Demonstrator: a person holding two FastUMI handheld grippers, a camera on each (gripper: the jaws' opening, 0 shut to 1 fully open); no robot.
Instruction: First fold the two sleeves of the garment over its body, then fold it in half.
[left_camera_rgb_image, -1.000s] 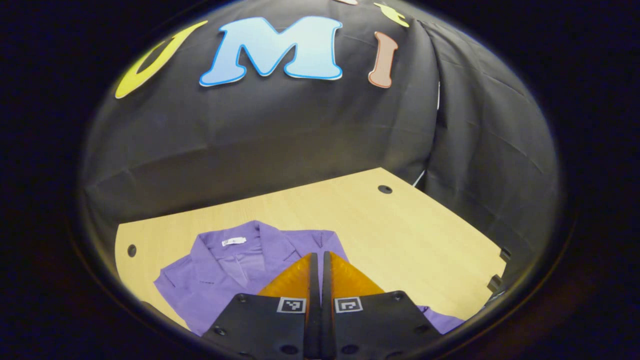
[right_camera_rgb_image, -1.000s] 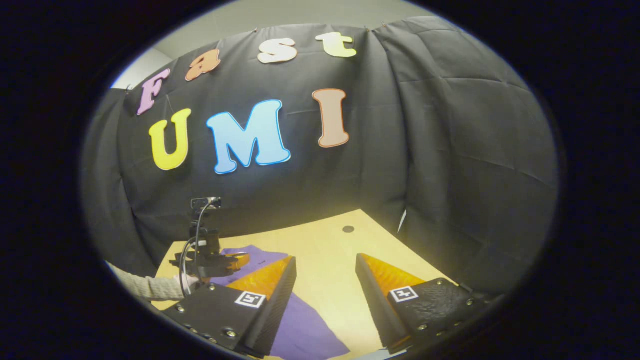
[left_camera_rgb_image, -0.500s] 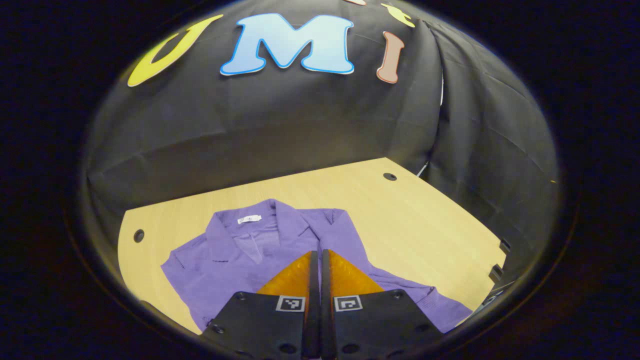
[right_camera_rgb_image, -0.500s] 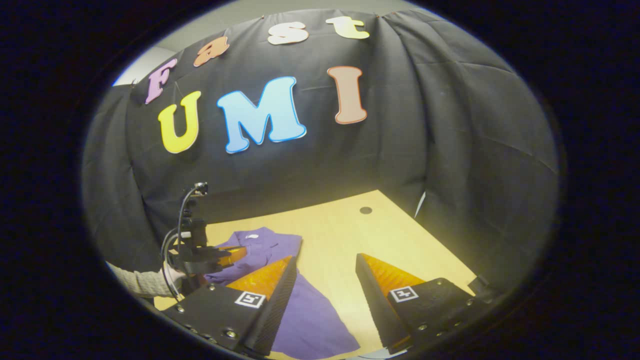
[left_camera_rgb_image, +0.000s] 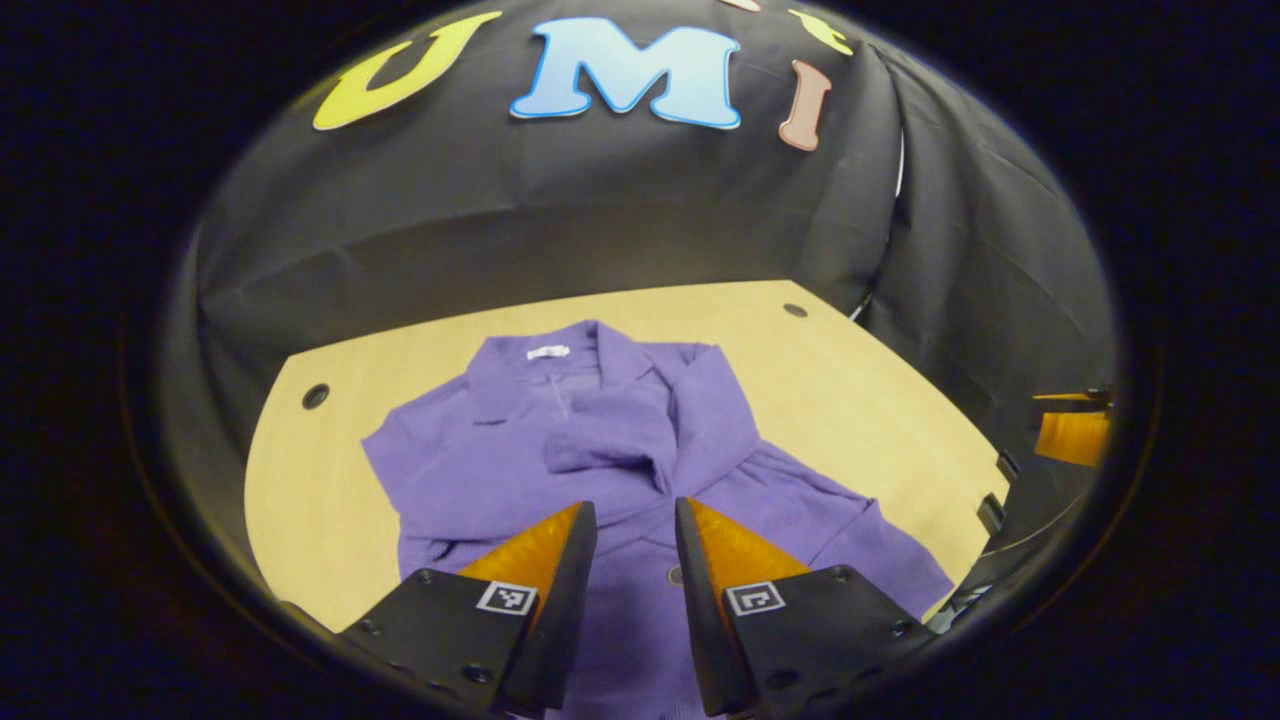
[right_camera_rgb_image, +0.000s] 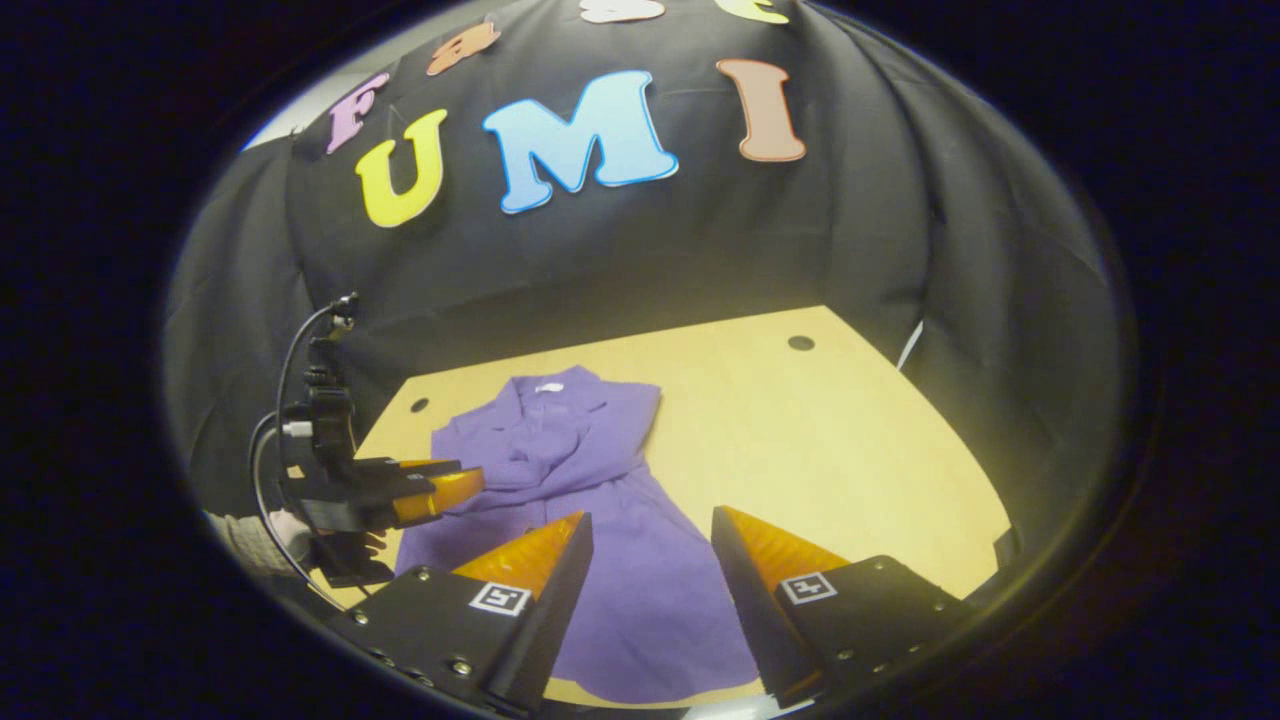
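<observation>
You're facing a light wooden tabletop (left_camera_rgb_image: 850, 390) with small dark round holes (right_camera_rgb_image: 800, 343) near its far corners, and creased black cloth booth walls (right_camera_rgb_image: 950, 260) close in behind and beside it.

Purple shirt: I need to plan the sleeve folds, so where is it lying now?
The purple shirt lies flat on the wooden table, collar toward the black cloth wall, under and ahead of the open left gripper.
</observation>
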